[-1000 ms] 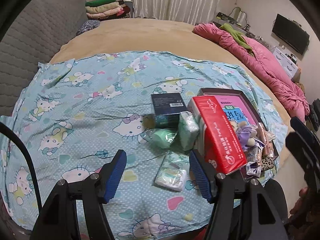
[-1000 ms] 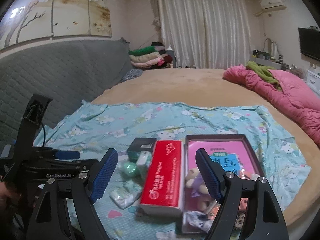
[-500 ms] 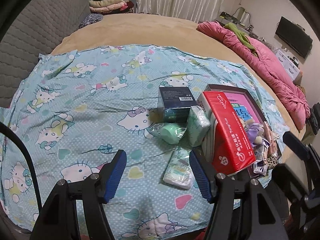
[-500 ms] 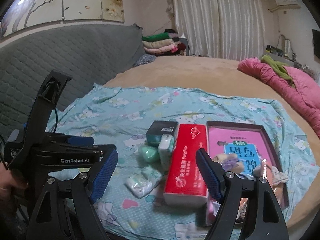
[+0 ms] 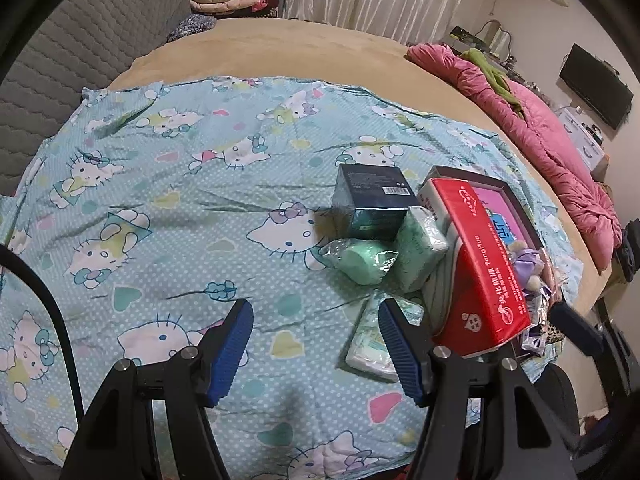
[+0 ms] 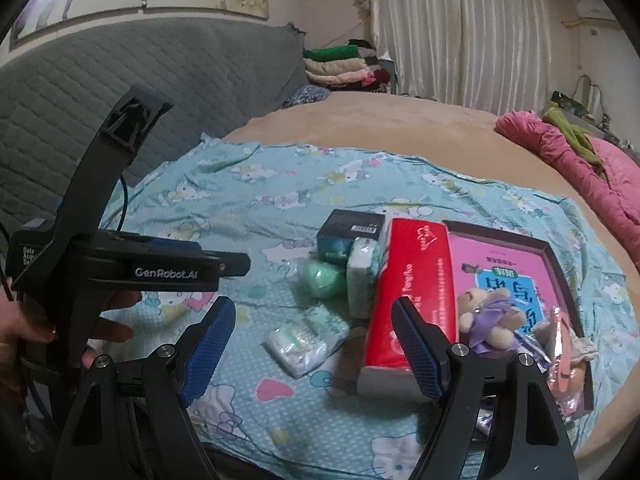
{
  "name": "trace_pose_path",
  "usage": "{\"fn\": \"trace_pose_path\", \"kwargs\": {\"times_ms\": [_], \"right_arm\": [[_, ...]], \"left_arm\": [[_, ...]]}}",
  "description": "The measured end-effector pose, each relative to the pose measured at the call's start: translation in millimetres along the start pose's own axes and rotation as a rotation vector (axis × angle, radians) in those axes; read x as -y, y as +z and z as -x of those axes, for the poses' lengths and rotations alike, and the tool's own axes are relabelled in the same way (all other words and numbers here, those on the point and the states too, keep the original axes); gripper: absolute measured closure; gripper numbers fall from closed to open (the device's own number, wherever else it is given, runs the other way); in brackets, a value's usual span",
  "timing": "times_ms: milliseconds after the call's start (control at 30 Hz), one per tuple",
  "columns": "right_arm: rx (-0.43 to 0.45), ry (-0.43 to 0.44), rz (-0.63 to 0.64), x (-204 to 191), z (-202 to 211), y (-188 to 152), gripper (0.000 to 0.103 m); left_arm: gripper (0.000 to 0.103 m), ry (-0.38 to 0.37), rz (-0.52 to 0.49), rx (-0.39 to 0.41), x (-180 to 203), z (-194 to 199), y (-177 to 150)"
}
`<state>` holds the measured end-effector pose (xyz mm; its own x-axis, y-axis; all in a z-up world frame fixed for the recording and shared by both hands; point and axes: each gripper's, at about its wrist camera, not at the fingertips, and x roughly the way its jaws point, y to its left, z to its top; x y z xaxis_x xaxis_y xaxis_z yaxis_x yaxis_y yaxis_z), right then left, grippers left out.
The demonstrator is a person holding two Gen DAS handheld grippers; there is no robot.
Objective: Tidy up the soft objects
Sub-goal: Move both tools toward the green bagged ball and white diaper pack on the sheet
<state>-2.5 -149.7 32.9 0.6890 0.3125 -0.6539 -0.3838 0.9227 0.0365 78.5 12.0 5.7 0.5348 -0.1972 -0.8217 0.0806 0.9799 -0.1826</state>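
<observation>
Grippers left [image 5: 316,330] and right [image 6: 314,330] both gape empty; the left should descend squarely over the flat tissue pack [image 5: 370,344].

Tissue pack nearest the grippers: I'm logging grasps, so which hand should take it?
Probably left: the tissue pack lies by the open left gripper; the right gripper, also open, faces it too.

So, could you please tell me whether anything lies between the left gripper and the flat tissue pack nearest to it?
Nothing visible does. The left gripper hangs open over bare sheet, and the tissue pack lies just beside its right finger.
</observation>
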Motion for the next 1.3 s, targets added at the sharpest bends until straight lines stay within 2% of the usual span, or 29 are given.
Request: {"fn": "trace_pose_path", "kwargs": {"times_ms": [200,467,667,1000,1300], "right_arm": [[-0.060,0.005,-0.006,-15,-21,-13,0.022],[-0.110,-0.032,-0.047,-24,-45,-26,0.022],[-0.138,-0.068,-0.091,-25,-59,-33,0.022],[-0.170,-0.087,-0.052,-37,-74,-43,0.022],[-0.201,-0.114,-0.052,-36,-93,-50,0.022]], "left_arm": [[0.038,-0.003,0.010,-0.002,-8,-5,1],[0.038,-0.023,0.011,-0.016,-14,-17,4],[0.038,-0.048,-0.031,-0.030,-7,-31,13],[0.038,-0.109,-0.130,-0.085,10,-68,24],[0.038,-0.159,-0.144,-0.120,16,-98,35]]}}
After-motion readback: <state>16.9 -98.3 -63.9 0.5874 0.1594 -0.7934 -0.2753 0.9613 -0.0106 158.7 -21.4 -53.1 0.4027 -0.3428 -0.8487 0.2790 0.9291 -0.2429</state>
